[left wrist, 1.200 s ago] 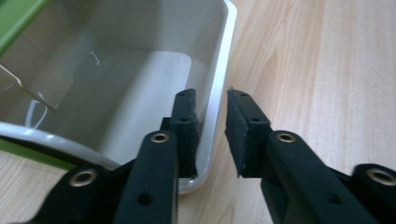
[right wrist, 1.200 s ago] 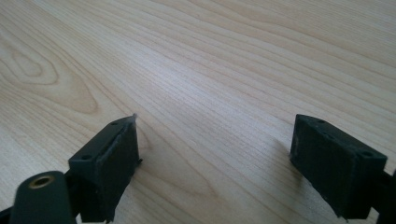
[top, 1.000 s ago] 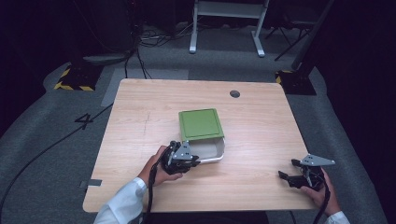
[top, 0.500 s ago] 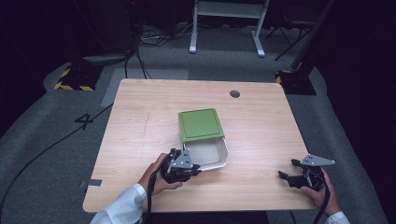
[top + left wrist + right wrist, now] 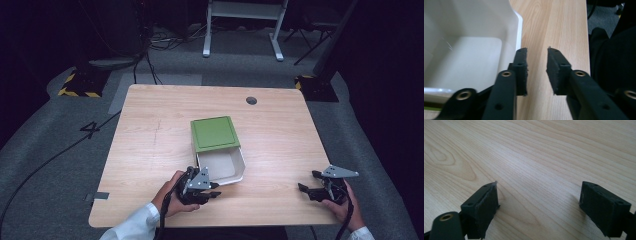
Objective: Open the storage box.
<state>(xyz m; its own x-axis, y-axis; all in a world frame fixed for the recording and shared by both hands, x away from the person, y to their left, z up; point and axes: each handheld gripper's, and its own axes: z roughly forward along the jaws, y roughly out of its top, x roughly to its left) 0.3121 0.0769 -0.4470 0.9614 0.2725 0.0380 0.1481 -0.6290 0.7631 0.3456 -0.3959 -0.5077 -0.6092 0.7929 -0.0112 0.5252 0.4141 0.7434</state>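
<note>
The tabletop [image 5: 150, 130] carries a white box [image 5: 239, 170] near the middle of its near edge, its green lid [image 5: 215, 133] slid back off it. My left tongs [image 5: 537, 66] have just been opening, with nothing between them, just beside the box's near corner. My right tongs [image 5: 539, 202] rest wide open and empty at the near right corner.

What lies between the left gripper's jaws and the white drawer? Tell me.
Nothing: in the left gripper view the left gripper sits just beside the white drawer, bare wood between its open jaws.
</note>
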